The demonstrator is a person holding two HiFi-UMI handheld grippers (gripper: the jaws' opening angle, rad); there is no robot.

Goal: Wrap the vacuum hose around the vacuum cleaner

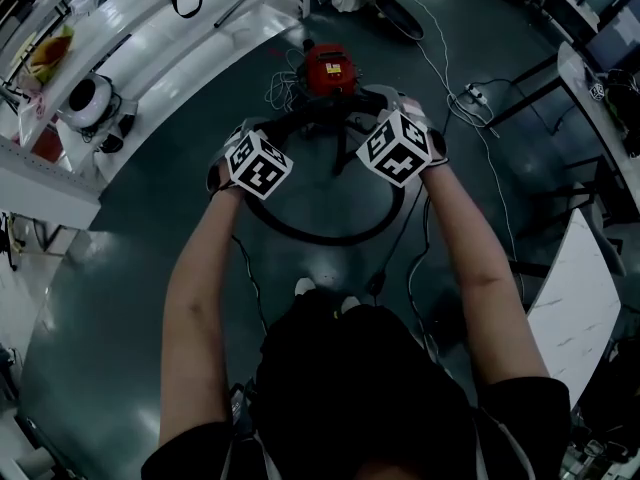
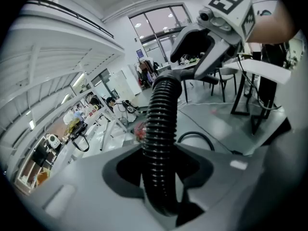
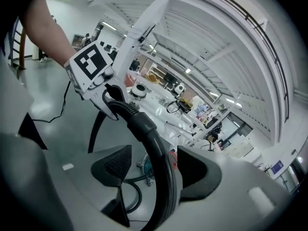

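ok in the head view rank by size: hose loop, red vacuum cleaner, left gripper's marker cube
1. hose loop
2-3. left gripper's marker cube and red vacuum cleaner look alike; the cube is nearer the camera, so unranked.

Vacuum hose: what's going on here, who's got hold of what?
A person stands over the red vacuum cleaner with a gripper in each hand, both at the black vacuum hose. The left gripper is clamped on the ribbed stretch. The right gripper has the smooth cuff between its jaws, but they stand open, with one pad clear of it. A big loop of hose lies on the floor, not yet wrapped around the vacuum cleaner.
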